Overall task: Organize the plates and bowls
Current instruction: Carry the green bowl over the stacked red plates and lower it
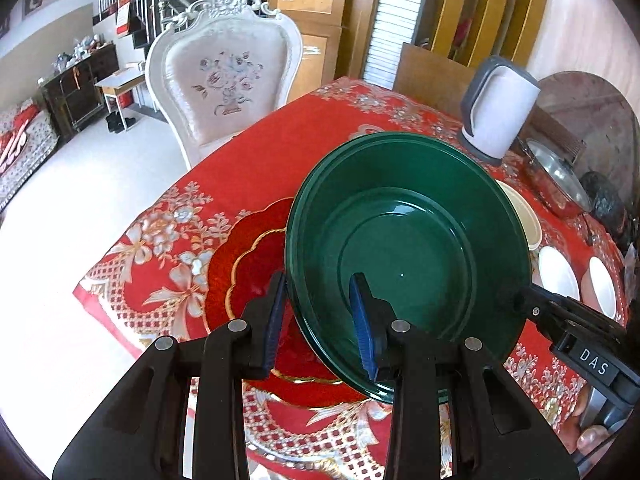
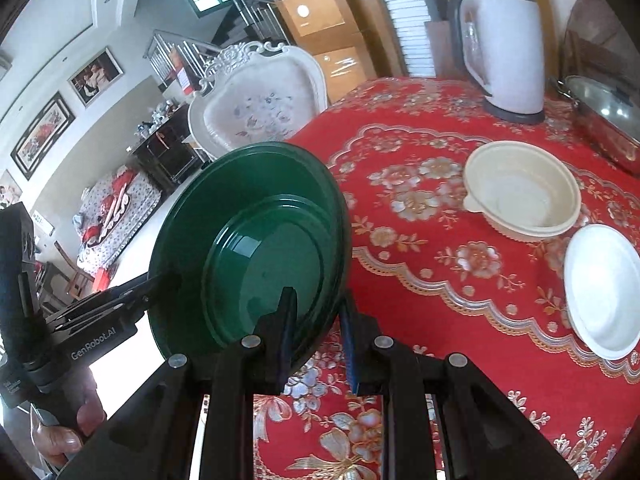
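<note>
The table, under its red flowered cloth, carries everything being sorted. Above its near corner hangs the green plate, tilted and clear of the cloth, pinched at opposite edges: the left gripper clamps the near rim, the right gripper clamps the far one, likely because a wide dish steadies better between two holds. Directly beneath lies the red plate (probably the stacking spot, plate on plate). Further right the cream bowl and the small white bowl sit side by side, apparently grouped apart from the plates.
</note>
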`<state>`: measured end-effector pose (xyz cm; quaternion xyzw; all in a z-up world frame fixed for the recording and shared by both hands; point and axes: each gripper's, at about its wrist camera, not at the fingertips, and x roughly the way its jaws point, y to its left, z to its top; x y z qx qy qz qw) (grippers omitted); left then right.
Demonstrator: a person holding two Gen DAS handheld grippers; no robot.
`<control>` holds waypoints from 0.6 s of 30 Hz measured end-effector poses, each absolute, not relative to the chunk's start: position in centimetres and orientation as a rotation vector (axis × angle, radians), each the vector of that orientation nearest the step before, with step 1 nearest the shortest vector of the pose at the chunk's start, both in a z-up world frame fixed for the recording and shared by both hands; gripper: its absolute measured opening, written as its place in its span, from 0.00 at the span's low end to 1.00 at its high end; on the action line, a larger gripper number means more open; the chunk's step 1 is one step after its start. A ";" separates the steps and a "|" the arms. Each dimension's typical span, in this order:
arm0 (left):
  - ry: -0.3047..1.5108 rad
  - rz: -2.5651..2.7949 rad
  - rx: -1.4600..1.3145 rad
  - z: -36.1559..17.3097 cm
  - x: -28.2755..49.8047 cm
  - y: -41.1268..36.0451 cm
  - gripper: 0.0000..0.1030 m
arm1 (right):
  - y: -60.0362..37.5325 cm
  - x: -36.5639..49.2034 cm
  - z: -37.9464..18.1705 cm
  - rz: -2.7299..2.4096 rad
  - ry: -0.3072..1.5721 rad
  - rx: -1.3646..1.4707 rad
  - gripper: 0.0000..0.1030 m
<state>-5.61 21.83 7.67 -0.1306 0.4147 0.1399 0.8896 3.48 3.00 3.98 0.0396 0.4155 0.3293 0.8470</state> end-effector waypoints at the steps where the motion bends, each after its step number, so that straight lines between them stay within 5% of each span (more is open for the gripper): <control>1: 0.867 0.295 -0.273 7.6 -5.9 22.1 0.31 | 3.2 3.4 4.0 0.697 0.878 0.081 0.19; 18: 0.928 0.375 -0.332 4.5 -7.2 26.1 0.31 | 8.8 3.9 1.1 0.739 0.969 0.014 0.19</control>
